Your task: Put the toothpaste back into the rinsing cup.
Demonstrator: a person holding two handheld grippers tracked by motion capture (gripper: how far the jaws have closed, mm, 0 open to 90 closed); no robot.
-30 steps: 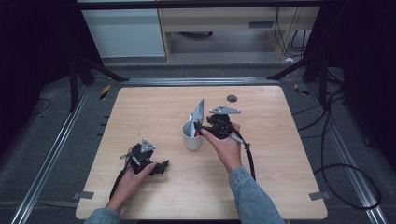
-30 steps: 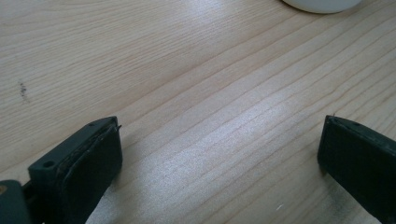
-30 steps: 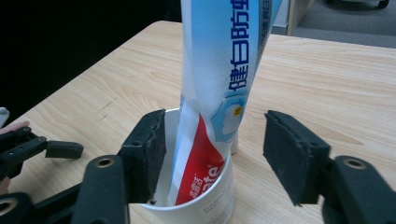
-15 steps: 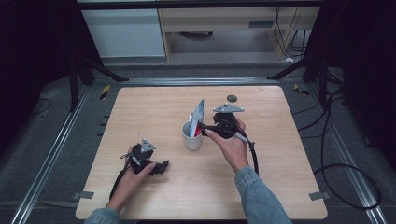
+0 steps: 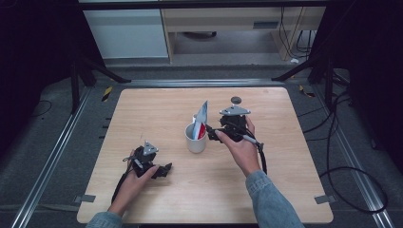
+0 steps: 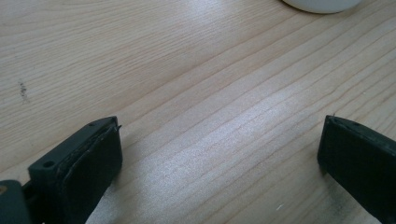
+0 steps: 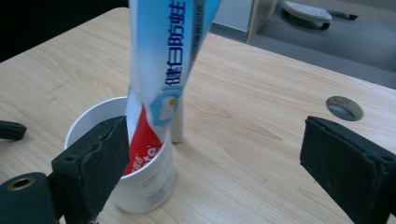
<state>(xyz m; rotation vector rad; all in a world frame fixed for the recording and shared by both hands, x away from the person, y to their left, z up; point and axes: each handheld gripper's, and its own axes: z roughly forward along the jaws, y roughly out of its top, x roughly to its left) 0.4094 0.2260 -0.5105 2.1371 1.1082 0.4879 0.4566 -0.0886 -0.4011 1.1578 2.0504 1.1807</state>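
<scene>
My right gripper [image 5: 212, 134] sits just right of the white cylindrical paper cup [image 5: 196, 138], which stands upright near the centre of the light wooden table [image 5: 142, 109]. Its jaws are spread wide and grip nothing. In the right gripper view, the left jaw stands in front of the cup [image 7: 140, 182] wall, while the right jaw stands over bare wood, well apart from it; I cannot tell whether the left jaw touches the cup.

The blue, white and red toothpaste tube [image 5: 202, 118] stands in the cup and leans to the right, its flat crimped end uppermost and well above the rim. In the right gripper view, the tube [image 7: 163, 56] is blue and white along its upper length, with white characters printed down a blue band. Its lower part is red with white lettering and disappears inside the cup. A thin white stick [image 7: 177, 125] rises behind the tube at the far rim.

My left gripper [image 5: 164, 169] rests on the near left part of the table, well apart from the cup. Its jaws are spread wide over bare wood and hold nothing. In the left gripper view, the white base of the cup [image 6: 322, 4] shows at the far edge.

A small round grey disc [image 5: 236, 99] lies on the table beyond my right hand [image 5: 240, 147].
</scene>
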